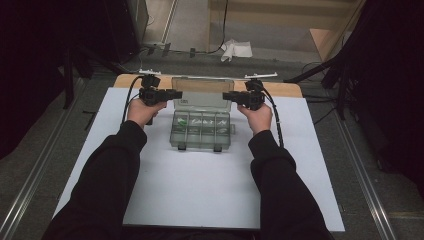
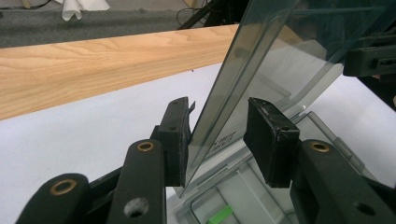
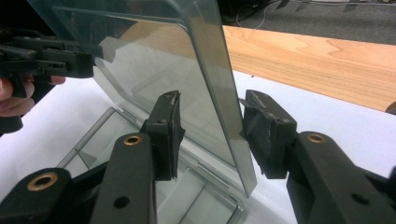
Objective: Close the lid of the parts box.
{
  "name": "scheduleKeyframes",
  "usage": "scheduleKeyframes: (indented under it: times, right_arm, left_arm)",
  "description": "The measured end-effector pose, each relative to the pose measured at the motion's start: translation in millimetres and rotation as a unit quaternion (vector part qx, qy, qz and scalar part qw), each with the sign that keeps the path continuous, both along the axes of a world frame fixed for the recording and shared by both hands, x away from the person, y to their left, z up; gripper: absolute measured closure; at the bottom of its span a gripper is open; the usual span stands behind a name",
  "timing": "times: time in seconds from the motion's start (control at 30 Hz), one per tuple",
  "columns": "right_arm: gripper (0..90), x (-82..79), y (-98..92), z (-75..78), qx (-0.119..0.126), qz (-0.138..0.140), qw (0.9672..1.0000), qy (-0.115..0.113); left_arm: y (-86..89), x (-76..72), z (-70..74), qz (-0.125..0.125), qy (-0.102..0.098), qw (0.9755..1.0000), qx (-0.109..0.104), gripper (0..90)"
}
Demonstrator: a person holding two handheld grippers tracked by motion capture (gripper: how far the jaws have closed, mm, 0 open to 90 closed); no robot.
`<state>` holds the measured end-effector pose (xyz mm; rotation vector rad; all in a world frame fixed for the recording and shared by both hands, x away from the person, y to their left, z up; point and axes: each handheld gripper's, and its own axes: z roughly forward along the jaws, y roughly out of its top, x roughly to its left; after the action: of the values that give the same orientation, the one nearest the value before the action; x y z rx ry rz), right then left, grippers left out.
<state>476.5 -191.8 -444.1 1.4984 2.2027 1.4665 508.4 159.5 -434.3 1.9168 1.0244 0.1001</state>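
The small pale and green pieces (image 1: 192, 121) in the open box's (image 1: 201, 140) compartments, below its raised lid (image 1: 202, 92), are too small to identify.

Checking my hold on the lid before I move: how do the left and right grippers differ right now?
The left gripper straddles the lid at its left edge, one finger touching it; the right gripper straddles the right edge, both fingers apart from it. Both are open, at similar height over the box.
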Motion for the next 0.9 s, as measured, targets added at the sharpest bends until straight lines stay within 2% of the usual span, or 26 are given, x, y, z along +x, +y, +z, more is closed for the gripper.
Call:
scheduleKeyframes:
  times: [0.3,0.57,0.7,0.9]
  right_arm:
    - [55.8,-5.5,-1.8,2.3,0.006,0.013,0.9999,0.006]
    - [53.7,-11.0,-3.1,2.7,0.005,0.028,0.9996,0.0]
    - [51.2,-14.0,-1.9,2.6,0.004,0.032,0.9995,-0.002]
    - [50.2,-18.8,-0.7,3.4,-0.003,0.037,0.9993,-0.005]
  left_arm:
    - [-0.5,-5.3,3.9,-0.016,-0.002,0.9998,0.011,57.0]
    - [0.4,-10.0,6.4,-0.035,-0.006,0.9991,0.023,55.7]
    - [1.5,-12.3,6.0,-0.041,-0.011,0.9988,0.024,55.5]
    - [2.9,-15.2,5.6,-0.045,-0.008,0.9987,0.024,54.0]
